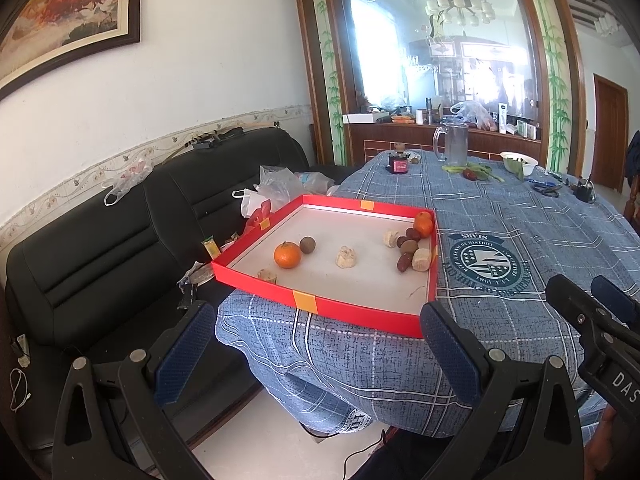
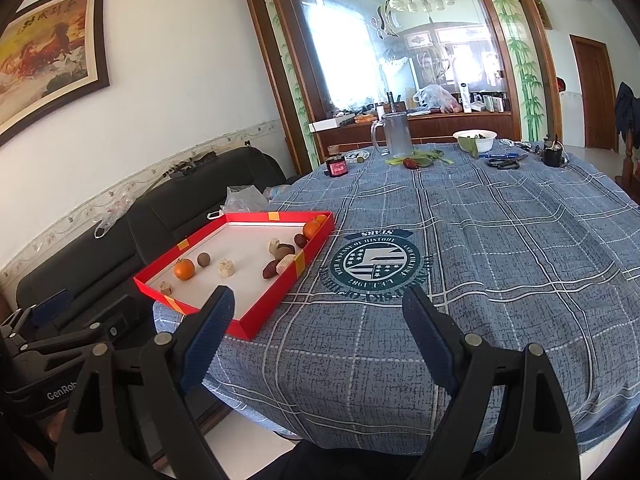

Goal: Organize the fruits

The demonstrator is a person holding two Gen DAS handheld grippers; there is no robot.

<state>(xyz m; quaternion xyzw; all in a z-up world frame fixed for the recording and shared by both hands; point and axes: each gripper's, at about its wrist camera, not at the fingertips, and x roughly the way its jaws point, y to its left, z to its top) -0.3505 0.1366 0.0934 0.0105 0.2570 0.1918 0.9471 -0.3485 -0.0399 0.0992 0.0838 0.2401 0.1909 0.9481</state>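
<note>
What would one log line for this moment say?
left gripper: open, empty | right gripper: open, empty | fruits scattered in red tray | nothing sorted yet

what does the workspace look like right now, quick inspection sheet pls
surface: table under blue plaid cloth.
job's things: red tray at the table's left edge holds two oranges, brown fruits and pale pieces, some scattered, some bunched in its far right corner.
clutter: glass jug, white bowl, small jar, scissors.
grippers: left gripper and right gripper open, empty.
cables: thin cord on the floor.
surroundings: black sofa, plastic bags, framed painting, mirror.
</note>
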